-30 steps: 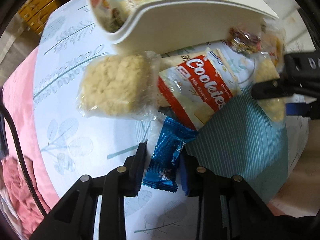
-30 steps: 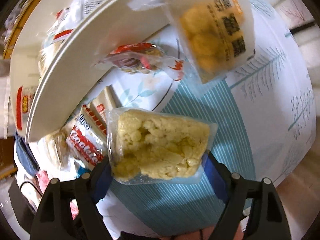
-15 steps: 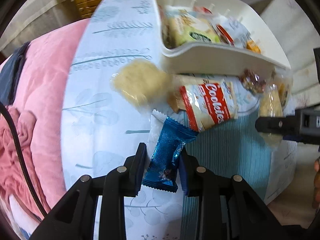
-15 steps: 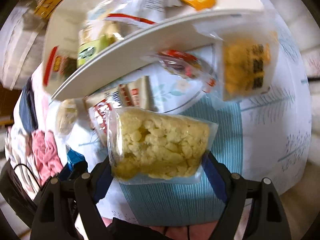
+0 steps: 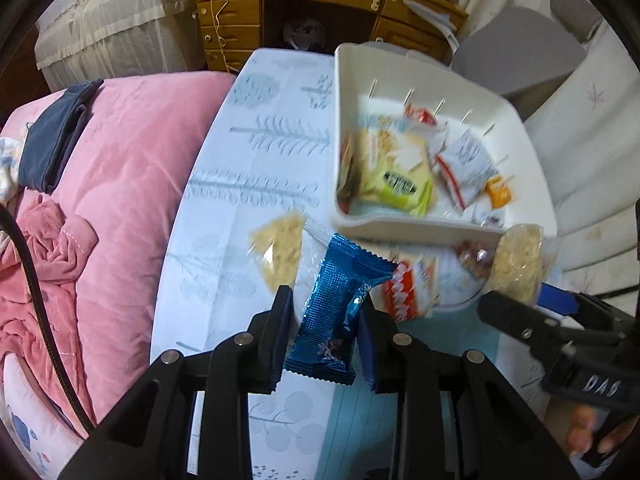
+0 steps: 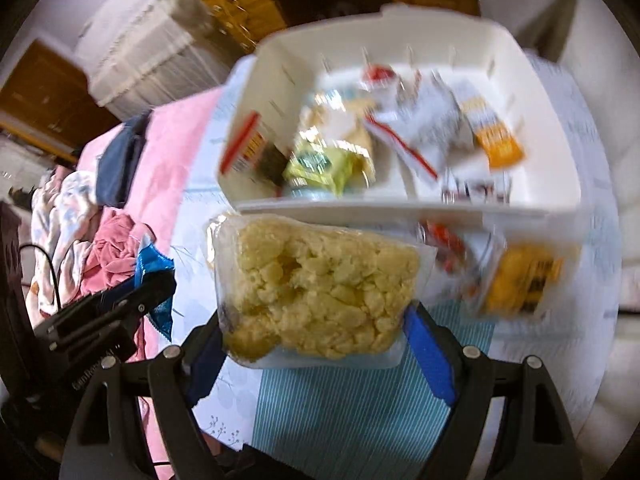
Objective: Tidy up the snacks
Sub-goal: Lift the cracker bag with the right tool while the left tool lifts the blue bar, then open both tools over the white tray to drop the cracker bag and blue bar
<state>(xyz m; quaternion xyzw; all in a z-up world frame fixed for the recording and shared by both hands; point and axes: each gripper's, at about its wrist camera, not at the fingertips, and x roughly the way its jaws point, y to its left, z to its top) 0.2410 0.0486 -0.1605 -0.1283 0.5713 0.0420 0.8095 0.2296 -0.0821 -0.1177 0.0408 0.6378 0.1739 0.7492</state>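
My left gripper [image 5: 324,320] is shut on a small blue foil snack packet [image 5: 338,312], held above the table in front of a white bin [image 5: 400,232]. My right gripper [image 6: 316,336] is shut on a clear-wrapped pale rice cake [image 6: 316,292], lifted just before the white bin [image 6: 360,212]; that rice cake [image 5: 518,264] and gripper also show at the right of the left wrist view. Several snack packs lie inside the bin. Another rice cake [image 5: 280,252] and a red-and-white cookies pack [image 5: 408,288] lie on the table.
The table carries a white leaf-print cloth [image 5: 248,200] with a teal striped patch [image 6: 352,404]. A yellow snack bag [image 6: 524,276] and a red-wrapped snack [image 6: 444,244] lie by the bin's front. A pink blanket [image 5: 112,200] lies left; wooden drawers [image 5: 240,12] stand behind.
Both grippers have risen with their snacks and rolled, so the views now look down into the bin from higher up. The grips are unchanged.
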